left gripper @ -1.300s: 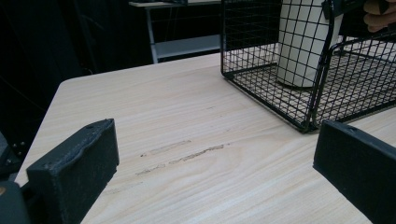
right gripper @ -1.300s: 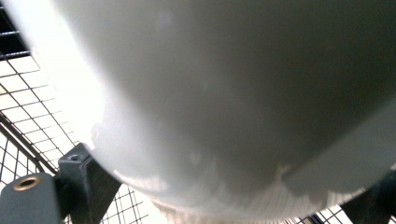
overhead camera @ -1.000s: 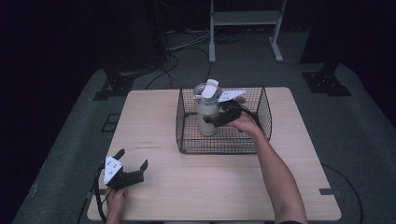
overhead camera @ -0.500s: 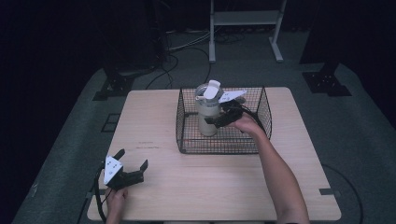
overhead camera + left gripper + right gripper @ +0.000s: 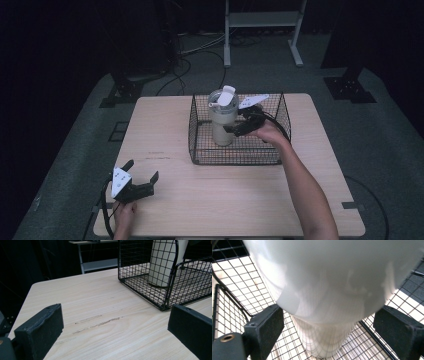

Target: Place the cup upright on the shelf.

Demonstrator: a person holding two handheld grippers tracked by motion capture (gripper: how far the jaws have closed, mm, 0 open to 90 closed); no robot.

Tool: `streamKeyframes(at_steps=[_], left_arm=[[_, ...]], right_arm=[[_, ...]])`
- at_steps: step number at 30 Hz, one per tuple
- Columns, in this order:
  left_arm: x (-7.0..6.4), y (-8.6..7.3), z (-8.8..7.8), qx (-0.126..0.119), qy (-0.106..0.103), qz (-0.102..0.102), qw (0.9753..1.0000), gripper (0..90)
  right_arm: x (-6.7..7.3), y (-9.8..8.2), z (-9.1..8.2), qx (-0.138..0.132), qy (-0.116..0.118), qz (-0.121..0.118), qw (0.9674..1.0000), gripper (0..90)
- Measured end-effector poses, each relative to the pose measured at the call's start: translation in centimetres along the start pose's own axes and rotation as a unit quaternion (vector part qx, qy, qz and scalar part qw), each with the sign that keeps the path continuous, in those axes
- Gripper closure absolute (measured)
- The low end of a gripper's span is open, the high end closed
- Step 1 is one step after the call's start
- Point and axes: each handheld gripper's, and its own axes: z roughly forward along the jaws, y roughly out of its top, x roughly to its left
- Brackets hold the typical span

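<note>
Standing between the right hand-held gripper's (image 5: 327, 325) spread jaws: tumbler (image 5: 329, 282).

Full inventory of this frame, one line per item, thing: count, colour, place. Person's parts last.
tumbler: 1, cream body with clear lid and white flip tab, upright inside the basket, left half
wire basket: 1, black, far centre of the table
table: 1, light wood, centre of the high view
metal stand: 1, grey, on the floor beyond the table
cables: several, dark, on the floor behind the table
left gripper: 1, black, near-left corner of the table, jaws wide apart, holding nothing
right gripper: 1, black, inside the basket, jaws either side of the tumbler with gaps showing
</note>
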Motion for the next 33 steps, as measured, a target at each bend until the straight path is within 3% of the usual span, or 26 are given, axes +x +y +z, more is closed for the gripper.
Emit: streamKeyframes(at_steps=[9,13,21,33], left_arm=[[0.0,0.0,0.0,0.0,0.0,0.0,1.0,0.0],[0.0,0.0,0.0,0.0,-0.001,0.0,1.0,0.0],[0.0,0.0,0.0,0.0,-0.001,0.001,1.0,0.0],[-0.1,0.0,0.0,0.0,0.0,0.002,1.0,0.0]], right_arm=[[0.2,0.1,-1.3,0.018,-0.009,0.019,0.9996,9.3],[0.2,0.3,-2.5,0.014,-0.013,0.032,0.9993,9.3],[0.5,0.6,-3.9,0.01,-0.021,0.03,0.9993,9.2],[0.8,0.4,-5.9,0.003,-0.032,0.046,0.9984,9.2]])
